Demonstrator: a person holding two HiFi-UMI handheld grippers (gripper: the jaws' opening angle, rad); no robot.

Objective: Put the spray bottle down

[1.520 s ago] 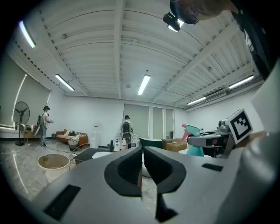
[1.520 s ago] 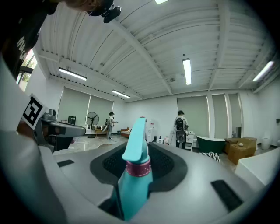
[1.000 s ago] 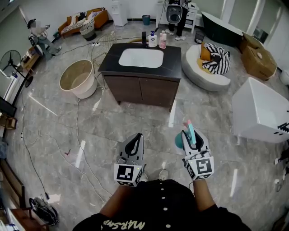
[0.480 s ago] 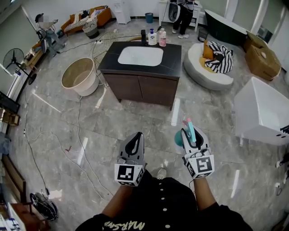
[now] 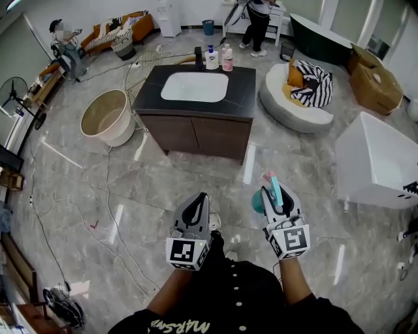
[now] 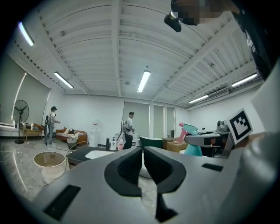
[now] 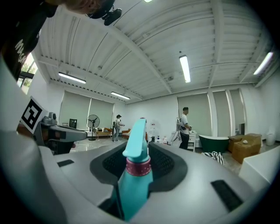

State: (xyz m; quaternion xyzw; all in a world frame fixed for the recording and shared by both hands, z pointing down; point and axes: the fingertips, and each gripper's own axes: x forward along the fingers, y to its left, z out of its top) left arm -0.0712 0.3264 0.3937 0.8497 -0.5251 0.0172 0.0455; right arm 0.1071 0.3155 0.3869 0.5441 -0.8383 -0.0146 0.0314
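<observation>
The right hand-held gripper (image 5: 273,196) held the spray bottle (image 5: 275,188) just as it had a second earlier. Its jaws stood fairly wide and pressed on the teal body below the red collar, with the nozzle pointing ahead. In the right gripper view the bottle (image 7: 136,175) stood upright between the pads, with no slip or tilt showing. The left hand-held gripper (image 5: 195,203) was carried level beside it, jaws together and nothing between them.

What had changed was the person's place, not the grip. A shoe (image 5: 213,222) had come forward between the two grippers, and the counter (image 5: 245,91) with its sink (image 5: 194,86) had shifted a little to the left in the head view. Both grippers kept the same spots in that view, so they were carried along with the walk. A person at the far wall (image 5: 253,14) had also moved.

For the task, this looked like the carry phase, with the putting down not yet begun. The bottle hung over bare floor (image 5: 130,189), well apart from the counter, and was not low enough to rest on anything. The counter, which already carried two bottles (image 5: 219,59) by the tap, seemed the likely landing place. If so, more approach was needed before the right jaws could let go.
</observation>
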